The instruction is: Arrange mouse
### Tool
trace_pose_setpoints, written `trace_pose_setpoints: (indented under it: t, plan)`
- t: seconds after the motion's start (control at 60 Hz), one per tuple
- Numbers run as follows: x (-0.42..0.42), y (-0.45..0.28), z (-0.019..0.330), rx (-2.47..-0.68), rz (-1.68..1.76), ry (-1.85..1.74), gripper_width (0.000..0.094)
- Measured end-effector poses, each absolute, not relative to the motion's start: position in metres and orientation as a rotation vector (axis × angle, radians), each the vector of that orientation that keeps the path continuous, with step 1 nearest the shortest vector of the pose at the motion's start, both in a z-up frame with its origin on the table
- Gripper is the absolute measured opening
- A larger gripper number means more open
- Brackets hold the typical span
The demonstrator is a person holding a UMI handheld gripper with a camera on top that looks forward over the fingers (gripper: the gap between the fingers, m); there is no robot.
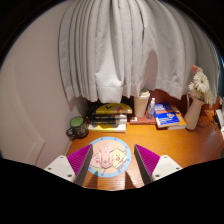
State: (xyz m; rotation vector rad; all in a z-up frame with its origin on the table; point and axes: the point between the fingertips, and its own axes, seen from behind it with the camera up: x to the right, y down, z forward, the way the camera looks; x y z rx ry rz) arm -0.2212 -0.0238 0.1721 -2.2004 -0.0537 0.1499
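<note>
A round mouse (107, 160) with a light blue rim and pink and yellow cartoon figures on top sits between my two fingers. My gripper (112, 162) is shut on it: the left magenta pad (80, 158) and the right magenta pad (147, 158) both press on its sides. The mouse is held above the near part of the wooden desk (175, 148). Its underside is hidden.
At the back of the desk, under a grey-white curtain (120, 50), stand a green mug (77, 126), a stack of books (108, 119), a white box (143, 105) and a blue book (168, 117). A vase of flowers (199, 88) stands to the right.
</note>
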Motion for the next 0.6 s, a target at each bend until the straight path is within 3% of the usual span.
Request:
trace_pose_setpoints:
  t: [0.25, 0.6]
  plan:
    - [-0.142, -0.105, 0.232, -2.134, 0.132, -0.028, 0.0837]
    - [-0.053, -0.171, 0.245, -2.095, 0.076, 0.054, 0.0836]
